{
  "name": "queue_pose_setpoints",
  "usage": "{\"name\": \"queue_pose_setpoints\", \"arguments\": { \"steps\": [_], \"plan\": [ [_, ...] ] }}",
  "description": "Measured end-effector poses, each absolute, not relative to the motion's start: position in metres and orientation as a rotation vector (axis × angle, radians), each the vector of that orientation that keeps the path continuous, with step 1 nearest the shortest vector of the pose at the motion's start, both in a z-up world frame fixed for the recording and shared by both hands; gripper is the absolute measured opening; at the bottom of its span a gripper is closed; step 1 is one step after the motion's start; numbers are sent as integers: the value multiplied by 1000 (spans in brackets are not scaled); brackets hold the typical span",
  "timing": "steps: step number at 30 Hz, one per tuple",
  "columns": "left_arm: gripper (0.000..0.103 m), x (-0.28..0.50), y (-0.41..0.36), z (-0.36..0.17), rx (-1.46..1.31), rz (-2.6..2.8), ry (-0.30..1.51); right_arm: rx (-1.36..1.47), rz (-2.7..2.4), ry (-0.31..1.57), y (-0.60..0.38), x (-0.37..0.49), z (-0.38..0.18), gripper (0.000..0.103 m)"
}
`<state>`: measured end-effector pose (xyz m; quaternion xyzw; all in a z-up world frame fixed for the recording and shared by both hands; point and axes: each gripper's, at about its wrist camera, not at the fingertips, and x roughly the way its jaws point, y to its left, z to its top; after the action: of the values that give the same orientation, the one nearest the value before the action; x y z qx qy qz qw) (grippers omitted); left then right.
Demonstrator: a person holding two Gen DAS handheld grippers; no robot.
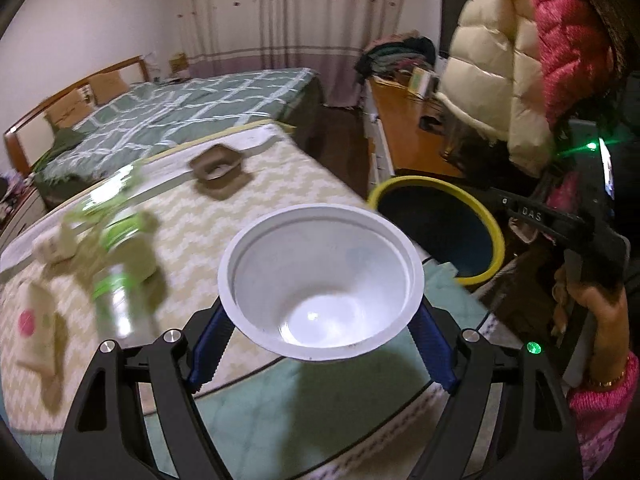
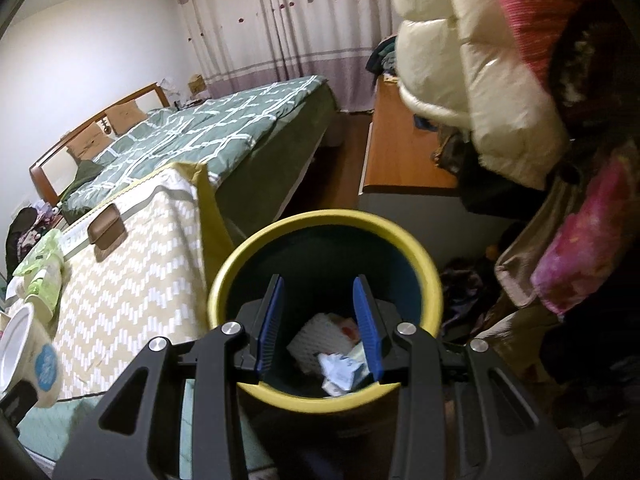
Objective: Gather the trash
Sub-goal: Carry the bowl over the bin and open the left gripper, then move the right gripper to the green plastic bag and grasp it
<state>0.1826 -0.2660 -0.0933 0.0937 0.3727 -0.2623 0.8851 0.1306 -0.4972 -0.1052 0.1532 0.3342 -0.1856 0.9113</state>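
Left wrist view: the left tongs (image 1: 320, 320) grasp a white paper bowl (image 1: 320, 276) by its sides, one blue pad on each flank, mouth toward the camera and empty. The bowl is held above the edge of the surface (image 1: 280, 200), which is covered by a zigzag-patterned cloth. Blurred green-and-white wrappers (image 1: 108, 240) and a brown tray (image 1: 218, 166) lie on that cloth. A yellow-rimmed bin (image 1: 436, 224) stands beside the surface, just right of the bowl.

Right wrist view: the right tongs (image 2: 319, 328) are released, pads apart with nothing between them, held over the mouth of the bin (image 2: 324, 240). Crumpled paper trash (image 2: 336, 360) lies at the bin's bottom. The bowl (image 2: 18, 344) shows at the left edge.
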Motion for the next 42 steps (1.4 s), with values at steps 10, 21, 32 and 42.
{"name": "queue_pose_setpoints", "arguments": {
  "steps": [10,21,32,42],
  "plan": [
    [80,214,-389,-94,328,-682,791,324,-427,678,-533,97,-104,35],
    [80,255,-491,-129,356,-742,902,340,-458,705,-558,75,-118,41],
    [92,261,-470,-120,283,-711,896,327,-433,707,-547,82,-118,47],
    [97,210,-325,-73,139,-576,794,278,-343,727,-505,107,-115,48]
  ]
}}
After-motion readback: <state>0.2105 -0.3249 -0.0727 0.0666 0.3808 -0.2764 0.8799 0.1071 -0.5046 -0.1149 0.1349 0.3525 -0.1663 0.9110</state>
